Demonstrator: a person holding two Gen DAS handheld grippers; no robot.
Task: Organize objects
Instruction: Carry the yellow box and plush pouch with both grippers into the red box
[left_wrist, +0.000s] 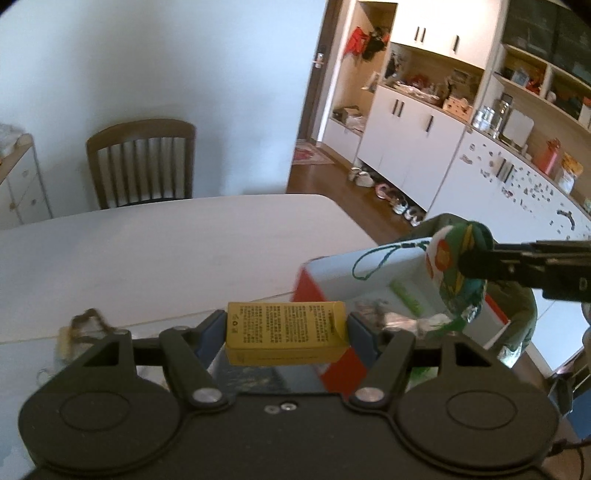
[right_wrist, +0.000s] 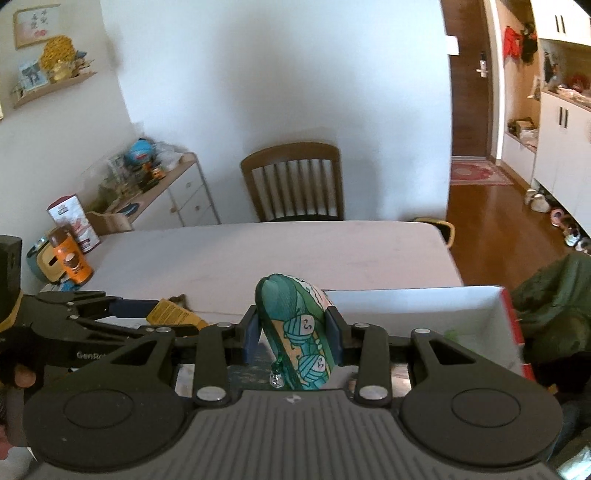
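My left gripper (left_wrist: 286, 328) is shut on a small yellow box (left_wrist: 286, 334) with printed text, held above the near table edge. In the right wrist view that yellow box (right_wrist: 171, 314) shows at the left, in the other gripper's fingers. My right gripper (right_wrist: 291, 332) is shut on a green patterned pouch (right_wrist: 295, 332) with a cord. In the left wrist view the pouch (left_wrist: 452, 269) hangs over an open red and white cardboard box (left_wrist: 325, 277), which holds shiny wrappers. The same cardboard box (right_wrist: 509, 317) lies at the right in the right wrist view.
The white table (left_wrist: 166, 251) stretches ahead with a wooden chair (left_wrist: 142, 166) behind it. A tangled small item (left_wrist: 88, 323) lies at the near left. An orange can (right_wrist: 72, 260) and a carton (right_wrist: 74, 221) stand at the table's left. Dark green cloth (right_wrist: 554, 295) lies right of the box.
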